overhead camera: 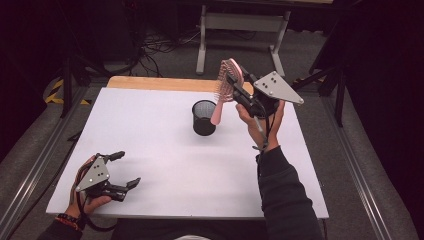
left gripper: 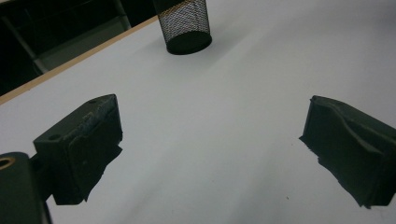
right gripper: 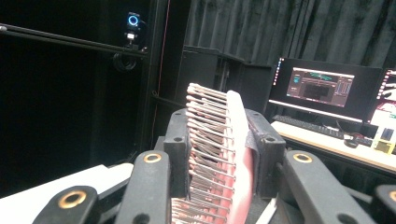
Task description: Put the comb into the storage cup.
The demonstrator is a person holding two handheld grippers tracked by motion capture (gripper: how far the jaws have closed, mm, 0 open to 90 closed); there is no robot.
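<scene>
My right gripper [overhead camera: 236,80] is raised above the table's far right and is shut on the head of a pink hairbrush [overhead camera: 226,85]. The brush hangs with its handle pointing down, close to the rim of a black mesh cup [overhead camera: 204,117]. In the right gripper view the jaws clamp the pink hairbrush [right gripper: 222,149] across its bristles and back. My left gripper [overhead camera: 122,169] rests near the table's front left corner, open, with nothing between its fingers. The mesh cup [left gripper: 184,25] stands far ahead of it in the left gripper view.
The white table top [overhead camera: 165,165] has a wooden strip along its far edge. A grey metal stand [overhead camera: 240,22] and cables lie on the floor behind. A desk with lit monitors [right gripper: 322,88] appears in the right gripper view.
</scene>
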